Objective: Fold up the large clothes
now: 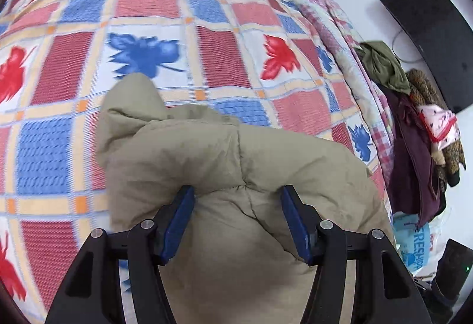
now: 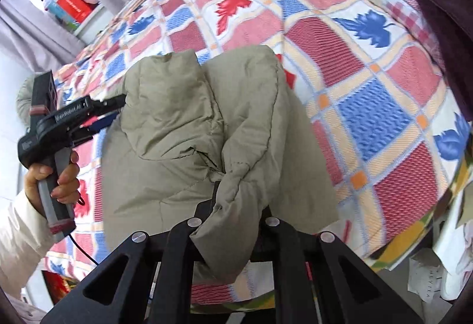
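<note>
both blue fingers (image 1: 180, 223) of the left gripper (image 1: 238, 199) are standing wide apart, and the puffy tan coat (image 1: 224, 164) is bulging up between them. the cloth is filling the gap and seems to be touching the inner side of each pad, but the fingers are not pinching it shut.

in the left wrist view the coat is lying on the checked blanket (image 1: 165, 28) with red and blue leaves. it is bunched up, and its long way is running from the gripper up and to the left, ending in a rounded corner near a blue leaf.

in the right wrist view the right gripper (image 2: 236, 205) is squeezing a fold of the coat (image 2: 207, 117). the cloth is draping over the fingertips and hiding them, so only the black arms of the gripper are showing. from this fold the coat is stretching away up the blanket (image 2: 369, 58), with two rounded lumps at its far end. its long way is pointing away from the camera.

the left gripper (image 2: 115, 108) is also showing here, at the coat's left edge, with its tips going out of sight at the cloth. a hand (image 2: 56, 176) in a white sleeve (image 2: 20, 235) is holding its grey handle.

a pile of dark clothes (image 1: 414, 123) is lying well apart, past the far side of the bed.
</note>
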A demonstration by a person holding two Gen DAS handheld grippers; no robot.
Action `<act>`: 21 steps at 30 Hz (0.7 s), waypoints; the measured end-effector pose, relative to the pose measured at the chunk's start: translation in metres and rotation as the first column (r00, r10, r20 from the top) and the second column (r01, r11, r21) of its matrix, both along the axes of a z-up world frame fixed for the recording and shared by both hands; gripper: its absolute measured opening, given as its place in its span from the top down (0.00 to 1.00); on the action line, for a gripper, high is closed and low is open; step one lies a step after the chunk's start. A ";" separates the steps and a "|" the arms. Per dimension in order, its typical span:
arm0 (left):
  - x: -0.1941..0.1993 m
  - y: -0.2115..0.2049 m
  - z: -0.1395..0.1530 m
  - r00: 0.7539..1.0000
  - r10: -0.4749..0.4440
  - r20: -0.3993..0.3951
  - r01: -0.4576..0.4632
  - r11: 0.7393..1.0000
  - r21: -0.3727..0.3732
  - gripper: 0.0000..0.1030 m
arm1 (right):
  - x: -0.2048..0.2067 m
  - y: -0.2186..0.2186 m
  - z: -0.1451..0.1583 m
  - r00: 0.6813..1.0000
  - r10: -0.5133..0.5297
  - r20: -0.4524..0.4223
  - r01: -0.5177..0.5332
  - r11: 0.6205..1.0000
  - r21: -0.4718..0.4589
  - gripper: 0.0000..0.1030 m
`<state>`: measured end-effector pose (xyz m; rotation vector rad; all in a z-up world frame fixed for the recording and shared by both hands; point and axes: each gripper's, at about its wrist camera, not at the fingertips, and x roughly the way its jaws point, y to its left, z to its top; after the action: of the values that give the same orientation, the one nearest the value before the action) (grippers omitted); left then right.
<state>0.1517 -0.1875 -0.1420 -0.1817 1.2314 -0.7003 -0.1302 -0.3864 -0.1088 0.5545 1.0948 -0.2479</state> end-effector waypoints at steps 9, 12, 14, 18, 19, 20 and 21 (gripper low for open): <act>-0.001 -0.082 -0.019 0.998 -0.059 -0.002 0.059 0.998 0.002 0.40 | -0.030 -0.032 -0.070 0.991 -0.106 -0.081 0.114 0.988 0.106 0.83; -0.006 -0.085 -0.019 0.997 -0.076 0.026 0.075 0.996 0.044 0.40 | -0.038 -0.048 -0.076 0.983 -0.171 -0.066 0.182 0.953 0.241 0.76; -0.006 -0.083 -0.021 0.997 -0.077 0.026 0.076 0.996 0.045 0.40 | -0.047 -0.058 -0.064 0.975 -0.212 -0.072 0.223 0.937 0.267 0.65; -0.003 -0.079 -0.023 0.997 -0.069 0.021 0.069 0.997 0.042 0.40 | -0.060 -0.072 -0.015 0.965 -0.259 0.032 0.250 0.952 0.177 0.54; -0.004 -0.079 -0.023 0.997 -0.070 0.022 0.069 0.997 0.044 0.40 | -0.059 -0.076 -0.005 0.962 -0.265 0.062 0.251 0.952 0.174 0.50; -0.004 -0.080 -0.023 0.997 -0.070 0.024 0.068 0.997 0.045 0.40 | -0.054 -0.080 0.003 0.962 -0.260 0.086 0.241 0.952 0.186 0.48; -0.004 -0.080 -0.023 0.997 -0.070 0.026 0.068 0.997 0.047 0.40 | -0.045 -0.082 0.006 0.964 -0.245 0.099 0.221 0.953 0.209 0.45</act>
<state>0.1475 -0.2672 -0.1646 -0.0916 1.2309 -0.7313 -0.1754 -0.4686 -0.1025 0.8682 0.9374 -0.3091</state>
